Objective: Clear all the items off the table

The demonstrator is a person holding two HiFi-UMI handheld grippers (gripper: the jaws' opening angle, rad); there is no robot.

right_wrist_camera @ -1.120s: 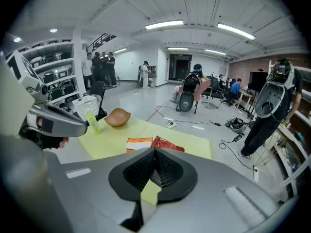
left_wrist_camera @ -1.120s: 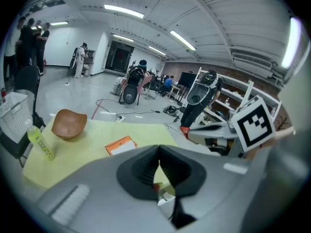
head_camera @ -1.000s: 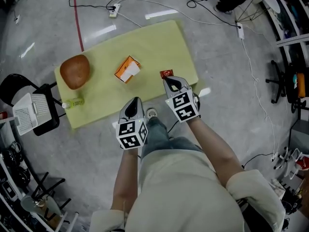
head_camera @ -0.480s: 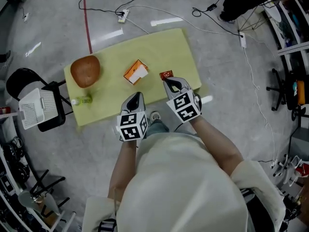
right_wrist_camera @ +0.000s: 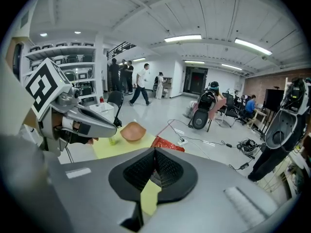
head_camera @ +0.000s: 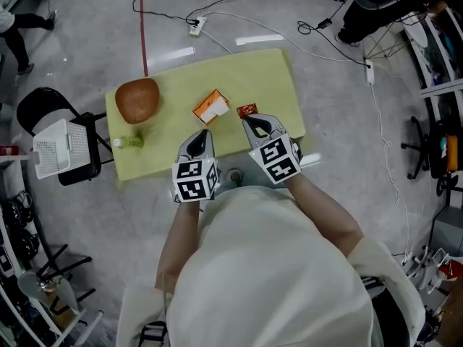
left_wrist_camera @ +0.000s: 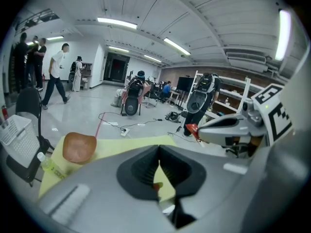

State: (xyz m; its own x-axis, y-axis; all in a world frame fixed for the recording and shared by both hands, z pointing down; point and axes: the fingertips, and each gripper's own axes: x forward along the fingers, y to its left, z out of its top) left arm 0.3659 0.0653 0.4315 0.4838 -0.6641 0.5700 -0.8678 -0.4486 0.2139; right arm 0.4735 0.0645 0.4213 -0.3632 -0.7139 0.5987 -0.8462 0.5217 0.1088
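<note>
On the yellow-green table (head_camera: 268, 78) lie a brown bowl (head_camera: 137, 100), an orange and white carton (head_camera: 210, 107), a small red packet (head_camera: 247, 110) and a little green bottle (head_camera: 129, 142) by the left edge. My left gripper (head_camera: 204, 132) hovers at the near edge just short of the carton, shut and empty. My right gripper (head_camera: 247, 119) points at the red packet, tip close to it, shut with nothing held. The bowl (left_wrist_camera: 78, 147) and bottle (left_wrist_camera: 48, 164) show in the left gripper view. The right gripper view shows the red packet (right_wrist_camera: 166, 144) just beyond its jaws.
A black chair with a white basket (head_camera: 52, 148) stands left of the table. Cables and a power strip (head_camera: 195, 26) lie on the floor beyond the far edge. Shelving and office chairs stand at the right. People walk far off in the room.
The head view has shifted, so the table sits a little further right in the picture. Both grippers stay shut at the near edge, the left one slightly nearer the carton.
</note>
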